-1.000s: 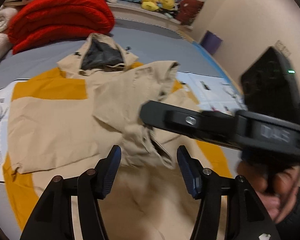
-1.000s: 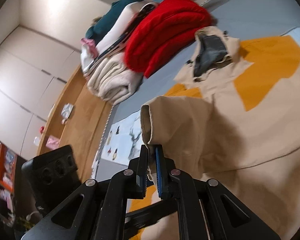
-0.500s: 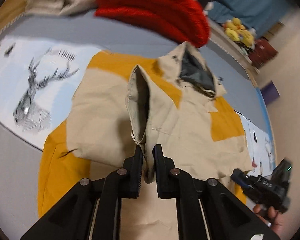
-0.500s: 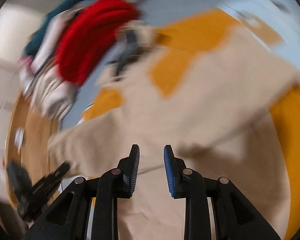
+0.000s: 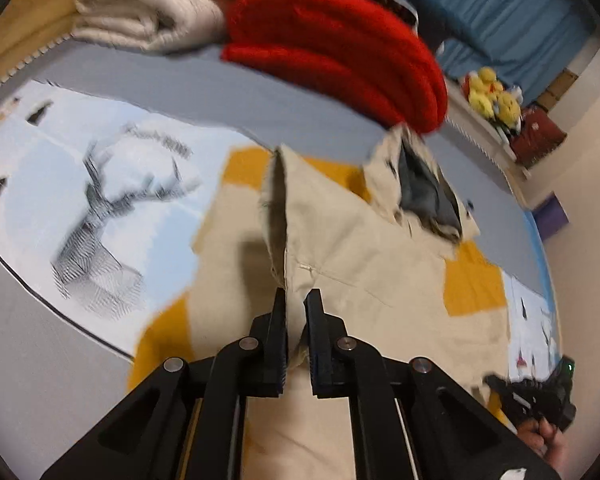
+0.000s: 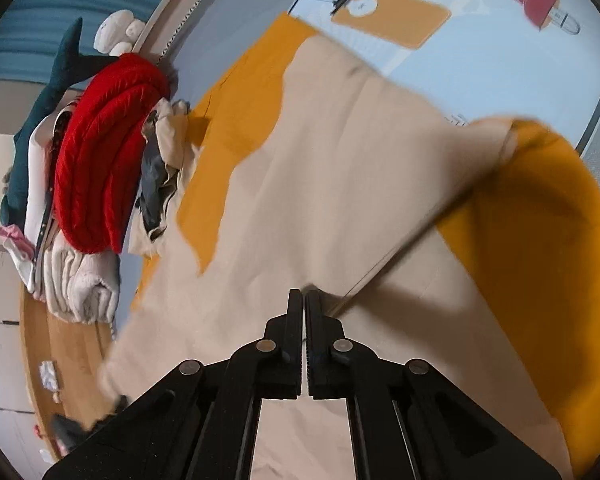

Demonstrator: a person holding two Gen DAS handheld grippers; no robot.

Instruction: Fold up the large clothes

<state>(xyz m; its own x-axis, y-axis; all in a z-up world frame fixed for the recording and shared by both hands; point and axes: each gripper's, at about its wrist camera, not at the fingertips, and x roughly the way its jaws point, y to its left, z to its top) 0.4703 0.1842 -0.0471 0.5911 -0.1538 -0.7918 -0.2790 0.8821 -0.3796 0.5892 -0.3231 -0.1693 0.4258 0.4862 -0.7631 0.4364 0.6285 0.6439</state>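
A beige and mustard hooded jacket point(image 5: 360, 264) lies spread on a printed mat, its grey-lined hood point(image 5: 424, 192) towards the red knit. My left gripper point(image 5: 296, 300) is closing its jaws on a raised beige sleeve point(image 5: 278, 200), which stands up between the pads. In the right wrist view, my right gripper point(image 6: 303, 296) is shut just above the jacket body point(image 6: 320, 160). A folded fabric edge meets its tips, and I cannot tell whether it is pinched. A hand holds that right gripper point(image 5: 536, 396) at the jacket's lower right.
A folded red knit point(image 5: 332, 48) and cream blankets point(image 5: 140, 4) are stacked beyond the hood. The deer-print mat point(image 5: 100, 216) stretches left of the jacket. Yellow plush toys point(image 5: 492, 96) sit on a far ledge. A wooden floor point(image 6: 72, 344) borders the mat.
The sleeve passed from my right gripper to my left, which shut on it and lifted it. The right gripper opened, swung down over the jacket body and shut again.
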